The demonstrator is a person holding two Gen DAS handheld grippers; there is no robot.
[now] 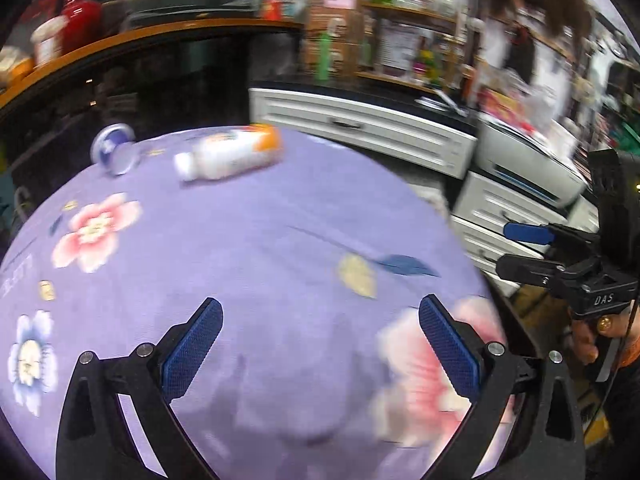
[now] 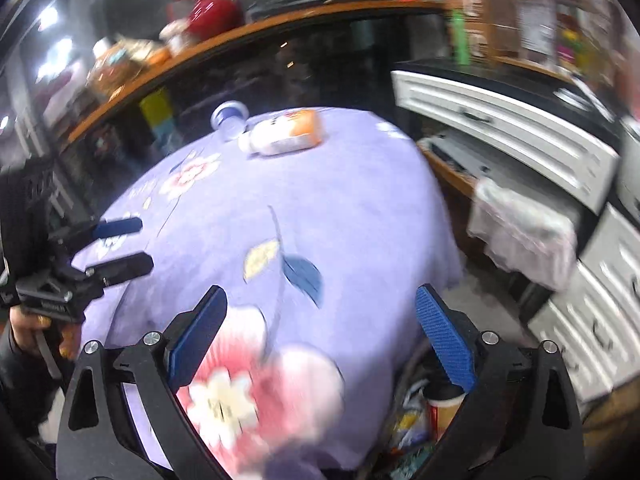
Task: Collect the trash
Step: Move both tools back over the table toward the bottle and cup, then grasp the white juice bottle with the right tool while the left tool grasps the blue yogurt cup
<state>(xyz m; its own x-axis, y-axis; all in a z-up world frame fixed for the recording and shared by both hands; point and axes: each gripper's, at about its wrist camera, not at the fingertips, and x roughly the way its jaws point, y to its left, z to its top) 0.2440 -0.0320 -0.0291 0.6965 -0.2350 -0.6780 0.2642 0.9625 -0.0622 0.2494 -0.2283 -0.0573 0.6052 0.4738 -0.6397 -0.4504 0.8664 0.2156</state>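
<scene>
Two grippers hang above the near edge of the tabletop [image 1: 248, 216], which wears a purple cloth with flowers. The left gripper [image 1: 320, 316] has its fingers spread wide with nothing between them, and the right gripper [image 2: 322, 306] is released in the same way, empty. Below the near right corner, under the right gripper, there seems to be a container of collected rubbish [image 2: 416, 420] with a paper cup in it, but it is cut off by the fingers and I cannot name it surely.

At the far edge lie the remaining pieces: a white bottle [image 1: 230, 152] with an orange label on its side, and just beside it, toward the far left corner, a small clear cup [image 1: 114, 150] tipped over. I judge that the step in hand is the approach to these. The next move calls for a long reach across the cloth and closing across the body of the bottle. Both views are blurred, so whether bottle and cup touch is unclear.
</scene>
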